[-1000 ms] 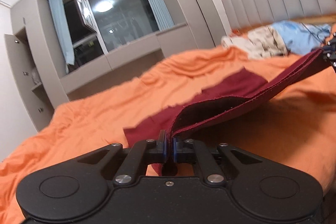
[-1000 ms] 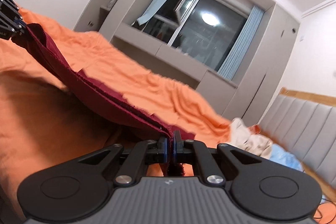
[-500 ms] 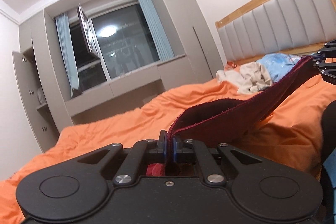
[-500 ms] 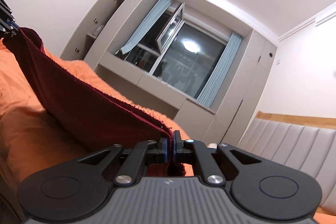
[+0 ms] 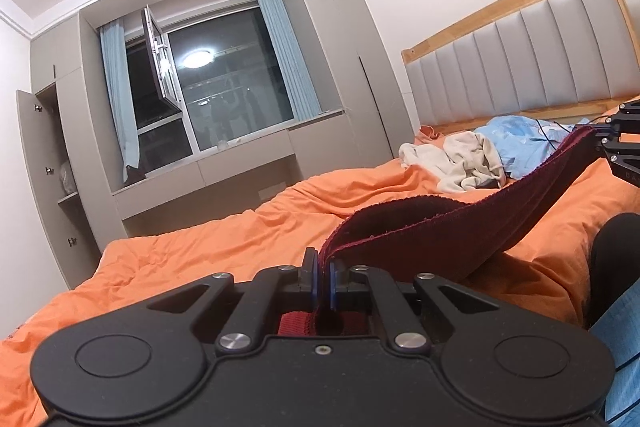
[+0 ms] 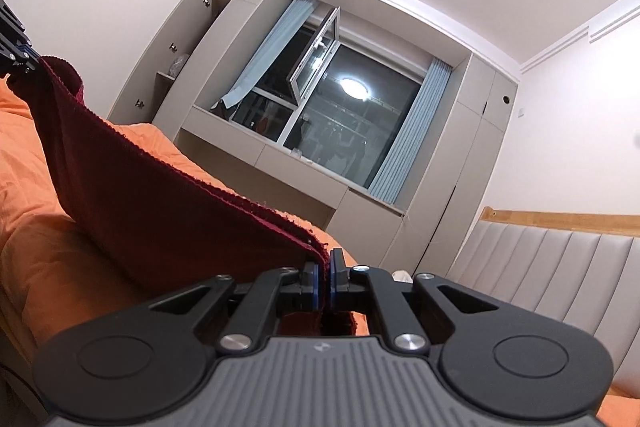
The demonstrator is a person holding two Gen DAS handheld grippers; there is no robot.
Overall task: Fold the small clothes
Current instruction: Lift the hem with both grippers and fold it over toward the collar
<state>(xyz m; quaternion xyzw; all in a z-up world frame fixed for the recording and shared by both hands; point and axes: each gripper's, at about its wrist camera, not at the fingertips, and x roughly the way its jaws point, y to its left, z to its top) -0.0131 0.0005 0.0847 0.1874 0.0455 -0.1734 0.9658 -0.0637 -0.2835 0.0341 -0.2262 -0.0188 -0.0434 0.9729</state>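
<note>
A dark red knitted garment (image 5: 460, 227) hangs stretched between my two grippers above the orange bed (image 5: 208, 251). My left gripper (image 5: 323, 267) is shut on one end of it. My right gripper (image 6: 324, 267) is shut on the other end of the red garment (image 6: 152, 203). In the left wrist view the right gripper (image 5: 600, 139) shows at the far right edge, holding the cloth. In the right wrist view the left gripper (image 6: 24, 61) shows at the far left edge. The garment sags a little in the middle and its lower part is hidden.
A pile of cream and light blue clothes (image 5: 484, 159) lies near the grey padded headboard (image 5: 520, 67). A window (image 5: 216, 91) with blue curtains and grey cabinets stand beyond the bed. A dark shape and blue cloth (image 5: 616, 315) are at the right edge.
Both grippers have lifted the red garment off the bed and tilted upward. The part that lay on the bedcover a second ago now hangs in the air.
</note>
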